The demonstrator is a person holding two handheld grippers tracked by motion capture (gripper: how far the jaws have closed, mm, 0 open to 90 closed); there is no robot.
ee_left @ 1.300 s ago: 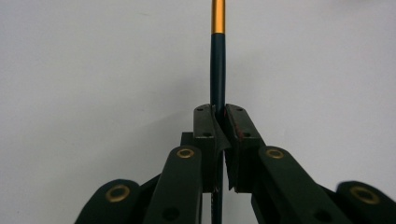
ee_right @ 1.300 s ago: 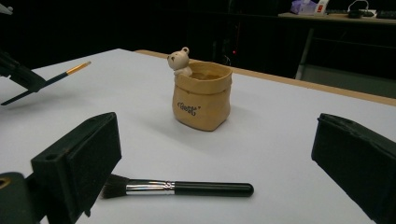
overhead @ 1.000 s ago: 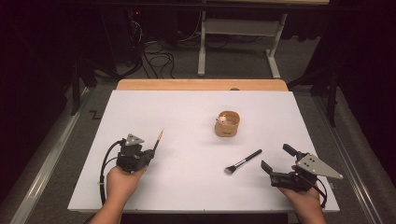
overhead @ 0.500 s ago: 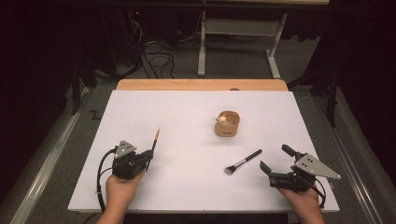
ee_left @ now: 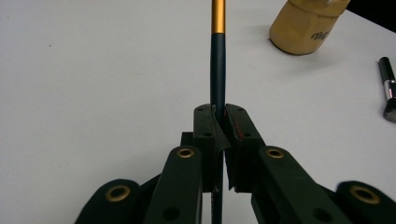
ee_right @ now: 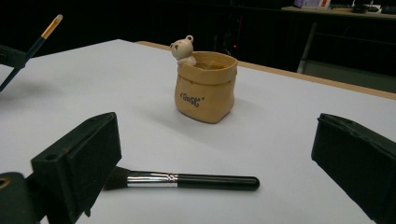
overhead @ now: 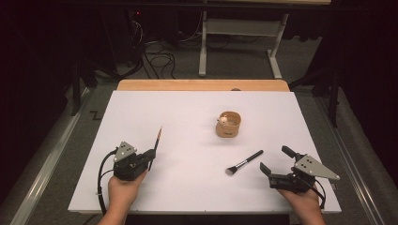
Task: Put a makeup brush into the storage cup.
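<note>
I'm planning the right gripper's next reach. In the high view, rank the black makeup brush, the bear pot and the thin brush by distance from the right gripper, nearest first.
1. Black makeup brush, lying just to the left of the right gripper.
2. Bear pot, farther back, mid-table.
3. Thin brush, far left, clamped in the left gripper.

Open counter (overhead: 155,112) lies between both grippers; obstacles are the tan pot (overhead: 228,124) at centre and black brush (overhead: 244,162) just below it

White table (overhead: 187,117): pot (overhead: 228,124), brush (overhead: 244,162).
</note>
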